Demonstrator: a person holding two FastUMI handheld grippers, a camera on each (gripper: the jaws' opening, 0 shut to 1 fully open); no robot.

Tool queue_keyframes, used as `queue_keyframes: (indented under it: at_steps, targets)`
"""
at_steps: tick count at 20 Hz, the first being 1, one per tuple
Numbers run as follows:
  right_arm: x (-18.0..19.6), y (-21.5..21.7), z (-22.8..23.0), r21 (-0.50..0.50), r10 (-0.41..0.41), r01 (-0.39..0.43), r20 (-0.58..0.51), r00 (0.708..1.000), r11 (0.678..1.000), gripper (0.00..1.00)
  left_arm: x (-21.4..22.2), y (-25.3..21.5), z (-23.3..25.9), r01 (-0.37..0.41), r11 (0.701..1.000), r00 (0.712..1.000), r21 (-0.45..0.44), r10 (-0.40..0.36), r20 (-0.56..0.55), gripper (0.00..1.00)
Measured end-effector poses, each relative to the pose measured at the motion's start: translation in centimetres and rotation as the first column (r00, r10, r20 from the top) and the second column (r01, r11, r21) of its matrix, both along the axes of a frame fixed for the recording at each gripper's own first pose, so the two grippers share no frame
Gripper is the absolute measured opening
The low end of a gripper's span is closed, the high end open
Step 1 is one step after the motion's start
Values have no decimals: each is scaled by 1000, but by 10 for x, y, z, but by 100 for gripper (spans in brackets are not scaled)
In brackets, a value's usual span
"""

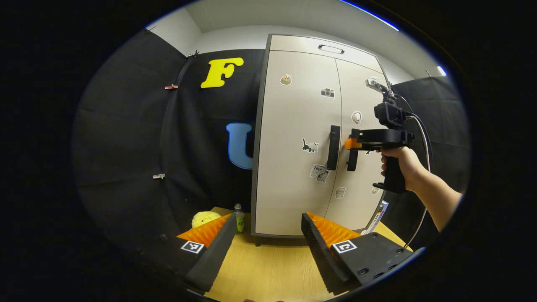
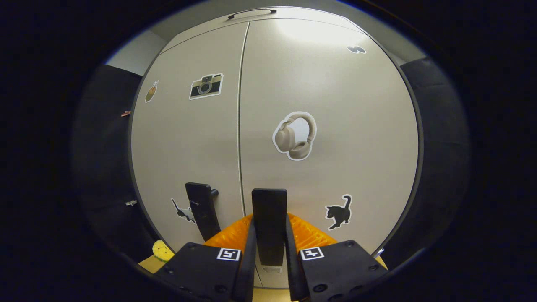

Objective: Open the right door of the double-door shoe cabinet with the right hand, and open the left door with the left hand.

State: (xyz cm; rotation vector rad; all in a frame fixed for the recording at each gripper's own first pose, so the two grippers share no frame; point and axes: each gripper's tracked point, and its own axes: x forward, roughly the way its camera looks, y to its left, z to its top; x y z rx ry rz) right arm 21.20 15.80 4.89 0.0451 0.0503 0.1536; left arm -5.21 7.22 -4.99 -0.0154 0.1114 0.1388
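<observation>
Booth: black cloth wall [image 1: 138, 138] behind and to the side; light wooden bench [image 1: 268, 268] carries everything. The shoe cabinet [image 1: 302, 138] stands upright at the back of the bench, pale grey with a dark frame, both doors closed, seam between them straight and tight. Stickers scattered on both fronts, among them a camera [image 2: 205, 86], headphones [image 2: 295, 135] and a black cat [image 2: 339, 212].

Left door [image 1: 293, 138]: its dark vertical handle [image 1: 333, 147] sits just beside the seam, untouched. Right door [image 2: 327, 134]: its handle [image 2: 269, 222] stands between the right gripper [image 2: 268, 247] fingers, and both press on its sides; jaws closed down to the handle's width. In the left gripper view the same gripper is held level by a hand [image 1: 400, 163], tips at the right handle.

Left gripper [image 1: 264, 243]: low over the bench, well back from the cabinet, jaws spread wide, holding nothing.

Small items by the cabinet's left foot: a yellow plush toy [image 1: 204, 218], and a small green bottle [image 1: 239, 219] just beside it.
</observation>
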Motion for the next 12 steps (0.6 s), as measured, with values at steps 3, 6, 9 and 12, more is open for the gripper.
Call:
queue_keyframes:
  at_steps: [3,6,9,12]
  targets:
    - [1,0,-1,5,0,0,-7,1000,1000,31,-5,2,-3,10,1000,1000,-3,-10,-15,95]
    - [-3,-1,1,5,16,-16,-18,1000,1000,19,-10,2,0,22,1000,1000,1,-22,-16,95]
    - [-8,0,1,17,43,-43,-30,999,999,9,-17,-1,4,36,999,999,13,-36,-6,95]
    - [-23,-2,-2,26,62,-61,-37,997,998,9,-22,-8,2,68,998,998,12,-68,-7,95]
